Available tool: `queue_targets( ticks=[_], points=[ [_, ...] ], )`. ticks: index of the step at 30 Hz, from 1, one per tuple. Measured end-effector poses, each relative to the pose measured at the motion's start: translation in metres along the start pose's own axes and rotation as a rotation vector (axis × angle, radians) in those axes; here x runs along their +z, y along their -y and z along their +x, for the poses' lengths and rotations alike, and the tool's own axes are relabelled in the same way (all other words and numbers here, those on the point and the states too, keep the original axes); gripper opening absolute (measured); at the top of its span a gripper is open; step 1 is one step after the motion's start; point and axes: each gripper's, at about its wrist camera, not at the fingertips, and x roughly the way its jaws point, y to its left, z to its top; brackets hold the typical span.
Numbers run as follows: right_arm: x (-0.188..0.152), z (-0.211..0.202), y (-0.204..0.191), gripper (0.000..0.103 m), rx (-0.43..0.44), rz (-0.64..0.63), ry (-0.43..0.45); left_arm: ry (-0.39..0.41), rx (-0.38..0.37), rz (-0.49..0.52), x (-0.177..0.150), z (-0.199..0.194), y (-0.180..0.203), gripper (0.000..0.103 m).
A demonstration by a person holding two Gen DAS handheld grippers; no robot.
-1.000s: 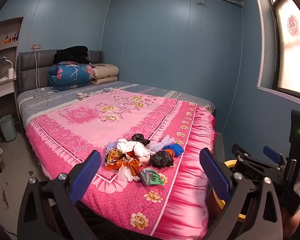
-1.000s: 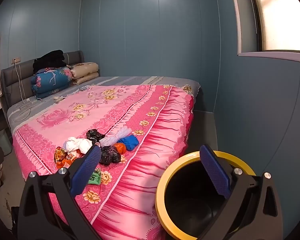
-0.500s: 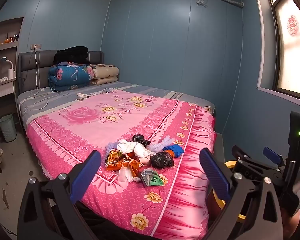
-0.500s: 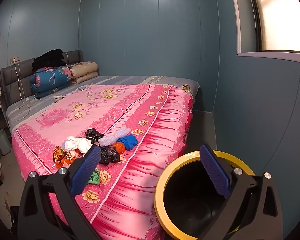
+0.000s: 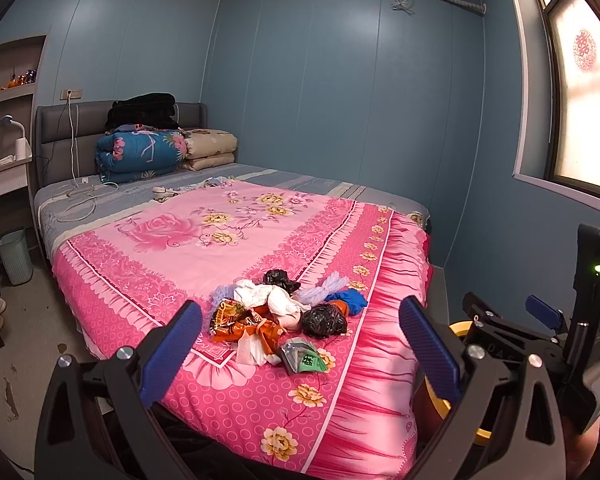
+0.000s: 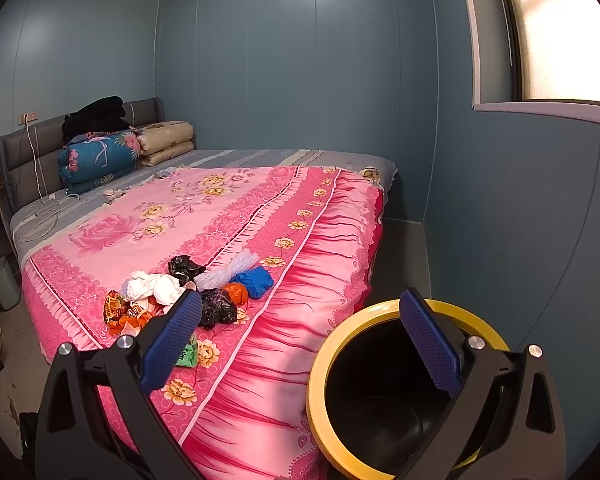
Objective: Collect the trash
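While both tools, left [image 5: 300,344] and right [image 6: 300,344], hang wide open and empty, the trash pile [image 5: 284,316] lies on the bed [image 5: 228,240] near its foot corner; yellow-rimmed bin [image 6: 340,344] beside the bed.

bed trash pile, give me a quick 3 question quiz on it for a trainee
1. True or false: the yellow-rimmed bin already holds trash.
2. Which piece lies nearest the foot of the bed? A) blue bag B) green packet C) small black bag
3. Fill in: both the left gripper and the right gripper are ____.

Key: 1 false, its black inside looks bare; 2 B; 3 open.
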Motion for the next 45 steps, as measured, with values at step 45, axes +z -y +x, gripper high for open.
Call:
queue_targets(
  ticks=[45],
  points=[
    [-0.0026,0.0019,0.0002,0.095,-0.011,-0.004,-0.016,-0.003,-0.002,-0.002,-0.0006,0.0025,0.0001,0.095]
  ],
)
